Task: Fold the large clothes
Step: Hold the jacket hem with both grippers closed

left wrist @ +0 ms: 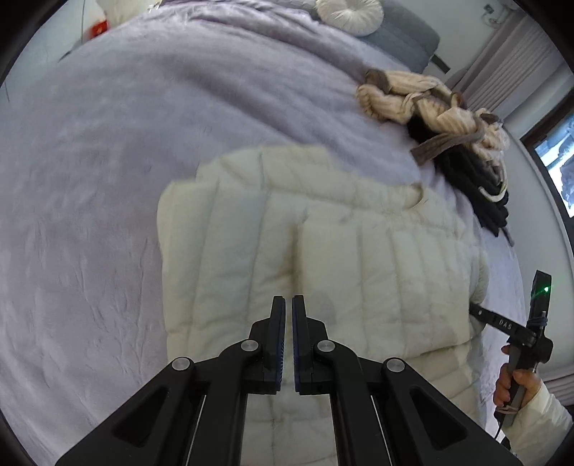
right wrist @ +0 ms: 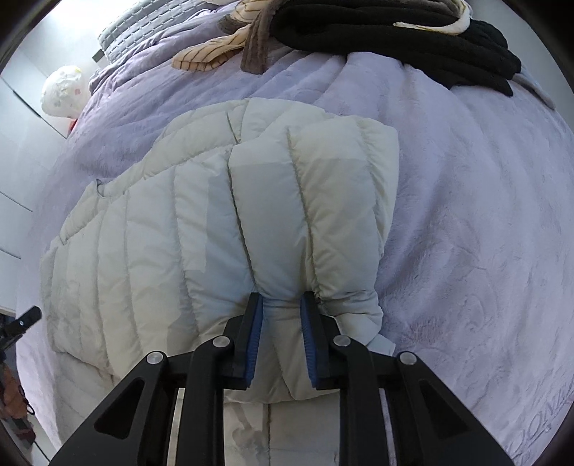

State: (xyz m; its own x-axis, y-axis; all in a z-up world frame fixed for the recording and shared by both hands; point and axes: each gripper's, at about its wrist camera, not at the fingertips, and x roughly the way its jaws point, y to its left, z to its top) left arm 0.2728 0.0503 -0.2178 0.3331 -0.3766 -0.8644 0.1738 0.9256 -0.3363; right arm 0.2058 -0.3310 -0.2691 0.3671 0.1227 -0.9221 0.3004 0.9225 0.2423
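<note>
A cream quilted puffer jacket lies partly folded on a lilac fleece blanket that covers the bed. My left gripper hovers over the jacket's near edge, shut with nothing between its pads. In the right wrist view the same jacket fills the middle, and my right gripper is shut on a bunched fold of its padded right side, the blue pads pressing into the fabric. A hand holds the right gripper's handle at the jacket's right edge.
A heap of other clothes, cream knit and black, lies at the bed's far right, also black and striped garments. A grey pillow and a round white cushion sit at the head. Window at right.
</note>
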